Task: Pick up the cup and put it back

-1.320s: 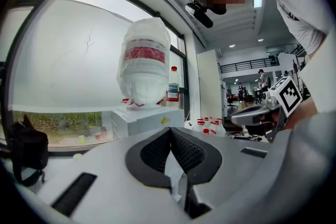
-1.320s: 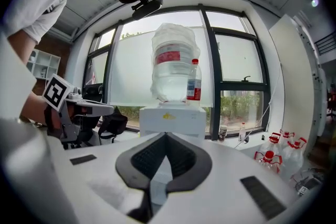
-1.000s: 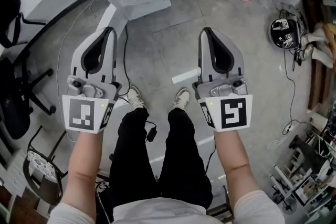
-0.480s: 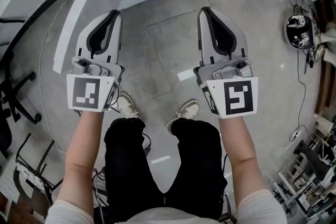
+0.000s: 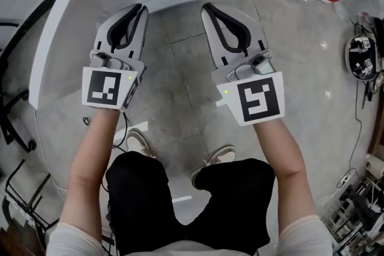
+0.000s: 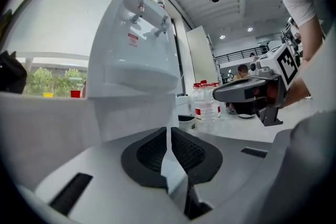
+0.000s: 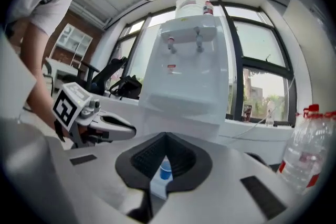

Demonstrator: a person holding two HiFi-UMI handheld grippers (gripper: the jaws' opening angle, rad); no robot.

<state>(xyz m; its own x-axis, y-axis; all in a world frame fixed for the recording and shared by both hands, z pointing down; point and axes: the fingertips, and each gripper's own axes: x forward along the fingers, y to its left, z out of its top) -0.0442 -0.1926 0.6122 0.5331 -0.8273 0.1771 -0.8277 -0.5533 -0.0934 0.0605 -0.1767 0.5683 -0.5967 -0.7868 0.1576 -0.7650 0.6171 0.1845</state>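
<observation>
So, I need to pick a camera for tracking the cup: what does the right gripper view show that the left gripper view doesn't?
Only the right gripper view: the blue cup, glimpsed through the slot below the shut tips of the right claw, plus the left claw off to one side. Only the left gripper view: the right claw seen from outside. Both: the white water dispenser and the bottled water.
</observation>
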